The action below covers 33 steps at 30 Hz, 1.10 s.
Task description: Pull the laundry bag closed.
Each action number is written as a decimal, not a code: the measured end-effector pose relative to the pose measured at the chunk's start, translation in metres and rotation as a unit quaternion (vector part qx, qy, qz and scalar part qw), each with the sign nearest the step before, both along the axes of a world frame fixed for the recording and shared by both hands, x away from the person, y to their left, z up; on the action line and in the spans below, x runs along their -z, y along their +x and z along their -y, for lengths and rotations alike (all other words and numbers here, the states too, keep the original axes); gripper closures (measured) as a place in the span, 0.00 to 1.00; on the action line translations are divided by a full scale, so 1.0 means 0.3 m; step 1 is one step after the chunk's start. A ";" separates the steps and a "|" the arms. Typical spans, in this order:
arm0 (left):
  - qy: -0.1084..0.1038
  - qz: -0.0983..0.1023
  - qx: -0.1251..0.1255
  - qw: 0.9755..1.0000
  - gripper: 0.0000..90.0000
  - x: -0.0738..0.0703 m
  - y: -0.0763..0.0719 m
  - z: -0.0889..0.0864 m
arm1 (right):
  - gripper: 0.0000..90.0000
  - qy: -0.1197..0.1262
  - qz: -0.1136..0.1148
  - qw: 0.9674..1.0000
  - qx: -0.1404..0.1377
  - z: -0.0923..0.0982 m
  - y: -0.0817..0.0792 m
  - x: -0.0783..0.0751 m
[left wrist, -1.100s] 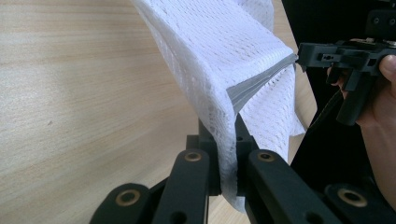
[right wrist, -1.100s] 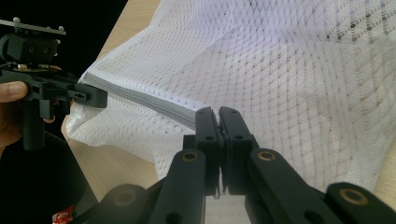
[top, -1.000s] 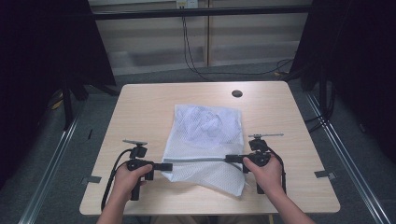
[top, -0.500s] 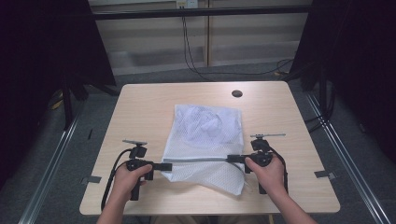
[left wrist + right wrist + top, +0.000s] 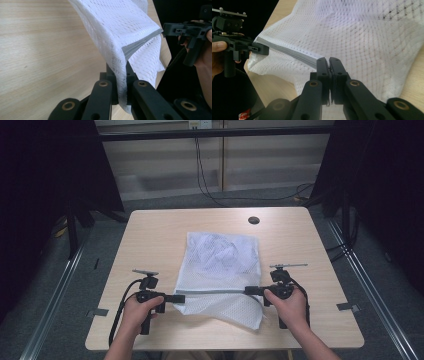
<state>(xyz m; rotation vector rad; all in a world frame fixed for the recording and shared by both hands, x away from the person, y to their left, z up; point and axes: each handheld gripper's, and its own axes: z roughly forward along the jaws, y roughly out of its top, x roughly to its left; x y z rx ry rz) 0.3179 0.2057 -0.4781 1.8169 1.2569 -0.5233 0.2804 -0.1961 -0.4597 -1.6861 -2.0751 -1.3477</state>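
A white mesh cloth (image 5: 220, 260) lies on the wooden table (image 5: 150, 235), its near part lifted off the surface. A grey hem (image 5: 215, 292) runs taut between the two grippers. My left gripper (image 5: 181, 298) is shut on the hem's left end, and the mesh hangs over its jaws in the left gripper view (image 5: 121, 72). My right gripper (image 5: 248, 290) is shut on the hem's right end, and its jaws pinch the grey band (image 5: 328, 61). Each gripper view also shows the other gripper farther off: the right gripper (image 5: 167, 30) and the left gripper (image 5: 263, 50).
A dark round hole (image 5: 253, 220) sits in the tabletop near the far edge. Black curtains hang at both sides, and cables (image 5: 200, 165) drop behind the table. Bare wood lies left and right of the cloth.
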 end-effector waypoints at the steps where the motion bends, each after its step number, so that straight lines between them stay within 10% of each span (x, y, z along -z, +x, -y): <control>1: -0.002 -0.002 0.000 1.000 0.99 0.000 0.000 0.001 | 0.97 -0.002 0.001 1.000 0.002 0.003 -0.001 0.001; 33: -0.003 0.000 0.007 1.000 0.99 0.001 0.000 0.005 | 0.97 0.005 -0.002 1.000 0.006 0.036 -0.016 0.011</control>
